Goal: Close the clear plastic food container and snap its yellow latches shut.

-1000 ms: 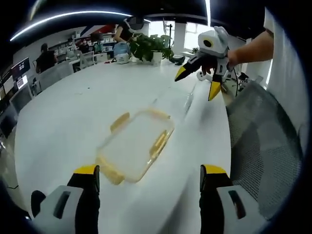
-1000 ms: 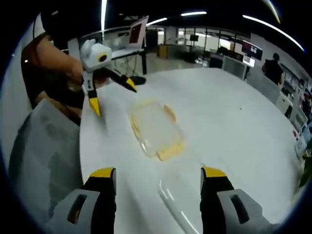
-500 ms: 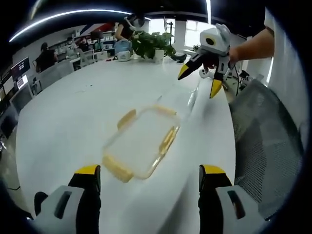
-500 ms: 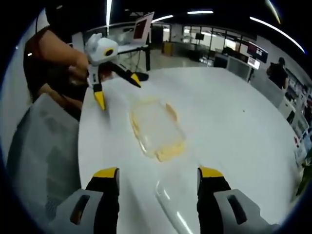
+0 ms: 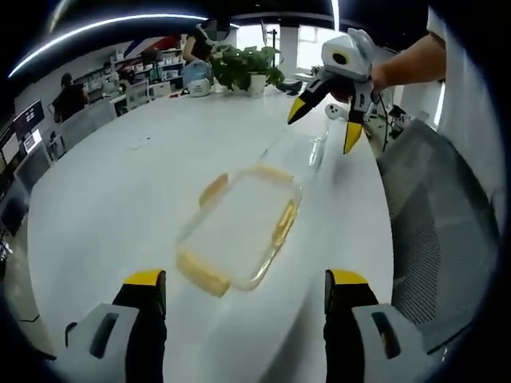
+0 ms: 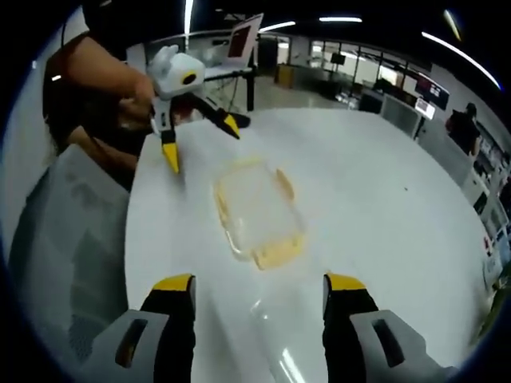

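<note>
From the left gripper view, the left gripper (image 5: 239, 291) hangs with its jaws spread wide and nothing between them, and the clear container (image 5: 241, 237) lies on the white table (image 5: 104, 191) just ahead, a touch nearer the middle of the picture than a second ago, so the hand has eased in on it. Its yellow latches (image 5: 200, 274) stick out at the ends and sides, not snapped down by the look of it. Beyond it lies the clear lid (image 5: 299, 152), faint against the table, and over that hovers the right gripper (image 5: 323, 128), released too, holding nothing. A potted plant (image 5: 243, 72) sits at the far edge; a grey mesh chair (image 5: 435, 223) crowds the right. Over to the right gripper view: the right gripper (image 6: 255, 295) gapes open above the lid (image 6: 275, 327), the container (image 6: 255, 211) ahead, the left gripper (image 6: 204, 140) past it and higher than before. Nothing blocks the way; closing hasn't begun, I'd say.
</note>
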Motion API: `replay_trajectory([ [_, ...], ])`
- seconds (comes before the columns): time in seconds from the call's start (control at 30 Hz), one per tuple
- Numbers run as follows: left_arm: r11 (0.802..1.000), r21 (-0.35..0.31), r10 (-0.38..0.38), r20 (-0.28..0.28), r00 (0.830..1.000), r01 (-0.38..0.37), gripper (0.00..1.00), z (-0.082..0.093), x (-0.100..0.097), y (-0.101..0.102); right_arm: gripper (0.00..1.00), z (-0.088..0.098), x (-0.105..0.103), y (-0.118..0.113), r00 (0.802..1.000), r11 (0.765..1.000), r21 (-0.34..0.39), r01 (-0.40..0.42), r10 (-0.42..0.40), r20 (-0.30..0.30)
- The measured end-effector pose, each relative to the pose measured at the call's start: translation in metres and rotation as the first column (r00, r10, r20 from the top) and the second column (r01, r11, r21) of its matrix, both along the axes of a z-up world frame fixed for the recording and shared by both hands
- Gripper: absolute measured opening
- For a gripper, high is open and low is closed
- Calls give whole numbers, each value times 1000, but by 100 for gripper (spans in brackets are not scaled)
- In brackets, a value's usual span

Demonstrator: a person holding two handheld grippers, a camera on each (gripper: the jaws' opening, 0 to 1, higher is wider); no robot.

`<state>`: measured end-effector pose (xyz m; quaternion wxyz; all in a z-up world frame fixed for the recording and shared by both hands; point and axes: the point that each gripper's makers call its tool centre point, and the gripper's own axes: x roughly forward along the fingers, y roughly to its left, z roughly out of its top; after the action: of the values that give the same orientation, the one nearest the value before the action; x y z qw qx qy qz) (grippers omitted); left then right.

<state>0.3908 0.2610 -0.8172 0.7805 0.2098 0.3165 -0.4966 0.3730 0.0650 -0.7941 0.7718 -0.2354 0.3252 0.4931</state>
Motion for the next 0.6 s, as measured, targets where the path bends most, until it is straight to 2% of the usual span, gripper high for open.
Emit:
replay_trajectory([
  [0.6, 996, 68, -66, 10, 998, 65, 80, -7, 15, 3, 62, -7, 14, 12, 997, 997, -30, -78, 78, 1],
])
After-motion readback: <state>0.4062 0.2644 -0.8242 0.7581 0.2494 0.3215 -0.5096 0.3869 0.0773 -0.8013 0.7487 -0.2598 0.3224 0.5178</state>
